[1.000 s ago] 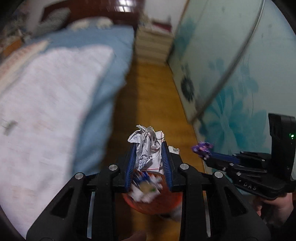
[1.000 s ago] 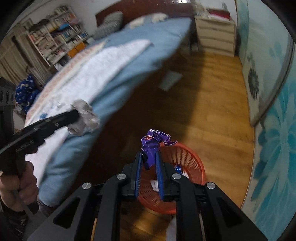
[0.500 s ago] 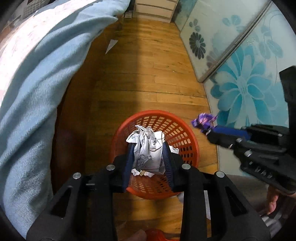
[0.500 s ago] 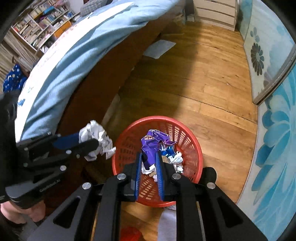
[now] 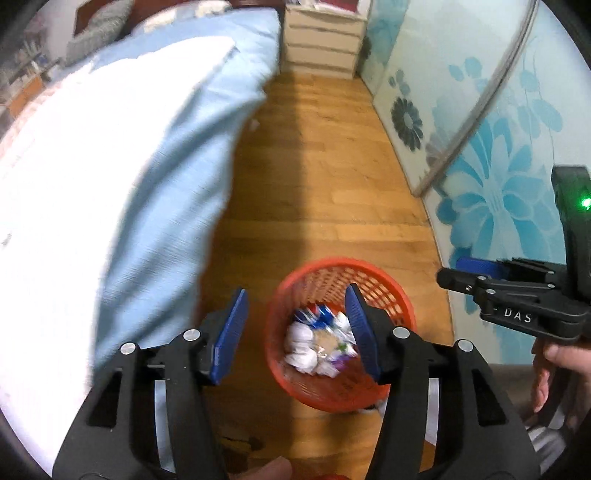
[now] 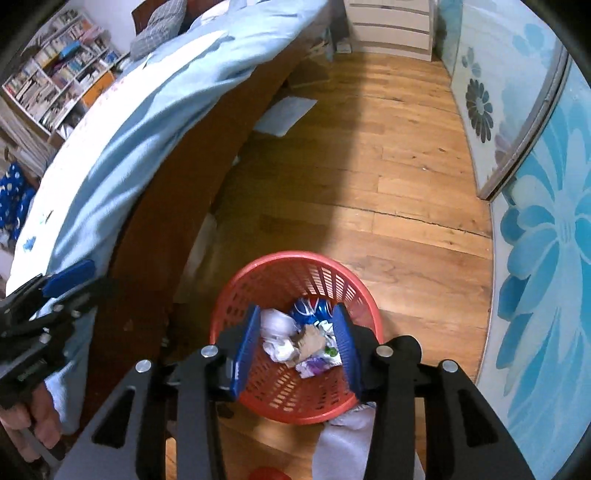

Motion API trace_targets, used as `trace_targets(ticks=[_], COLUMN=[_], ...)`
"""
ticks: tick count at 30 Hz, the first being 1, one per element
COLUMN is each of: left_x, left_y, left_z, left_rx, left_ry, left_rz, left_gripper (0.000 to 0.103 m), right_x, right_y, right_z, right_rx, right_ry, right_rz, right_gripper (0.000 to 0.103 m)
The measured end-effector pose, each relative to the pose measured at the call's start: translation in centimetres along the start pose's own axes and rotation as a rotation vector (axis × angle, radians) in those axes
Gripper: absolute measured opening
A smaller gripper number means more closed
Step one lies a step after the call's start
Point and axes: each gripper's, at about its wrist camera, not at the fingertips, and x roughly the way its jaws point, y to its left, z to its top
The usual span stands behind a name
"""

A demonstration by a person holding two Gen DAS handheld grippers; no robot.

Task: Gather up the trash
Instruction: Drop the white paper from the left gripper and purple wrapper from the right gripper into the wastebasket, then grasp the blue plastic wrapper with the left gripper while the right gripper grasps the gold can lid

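A red mesh trash basket (image 5: pixel 369 275) stands on the wood floor beside the bed; it also shows in the right wrist view (image 6: pixel 280 264). Crumpled white paper (image 6: pixel 277 334), a purple wrapper (image 6: pixel 314 365) and blue-and-white scraps (image 6: pixel 310 308) lie inside it. My left gripper (image 5: pixel 295 325) is open and empty above the basket's left rim. My right gripper (image 6: pixel 298 341) is open and empty right above the basket. The right gripper also shows at the right of the left wrist view (image 5: pixel 461 273); the left gripper shows at the left of the right wrist view (image 6: pixel 70 277).
A bed with a light blue blanket (image 6: pixel 140 122) runs along the left. A white sheet of paper (image 6: pixel 286 114) lies on the floor by it. A floral glass sliding door (image 6: pixel 535 184) is on the right, white drawers (image 6: pixel 391 26) at the far end, white cloth (image 6: pixel 351 435) below the basket.
Both grippers have opened. The crumpled white paper and the purple wrapper have dropped into the basket. Both grippers have risen a little above it.
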Motion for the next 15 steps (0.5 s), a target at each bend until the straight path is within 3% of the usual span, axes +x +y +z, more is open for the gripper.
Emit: trace_targets(ticks=[7, 13, 15], left_x=[-5.3, -10.6, -12.2], left_y=[5.3, 13.8, 18.1], left_z=[0.3, -0.6, -1.2], left_rx=[-0.069, -0.193, -0.254], left_ry=[-0.109, -0.237, -0.274], left_rz=[0.042, 0.116, 0.179], left_gripper=[0.057, 0.064, 0.065], right_x=[-0.7, -3.3, -4.2], right_y=[3.9, 10.1, 12.4], right_z=[0.3, 0.2, 0.2], right_rx=[-0.062, -0.186, -0.231], right_ry=[-0.033, -0.158, -0.19], right_rz=[0.038, 0.108, 0.135], right_gripper=[0.042, 0.042, 0.049])
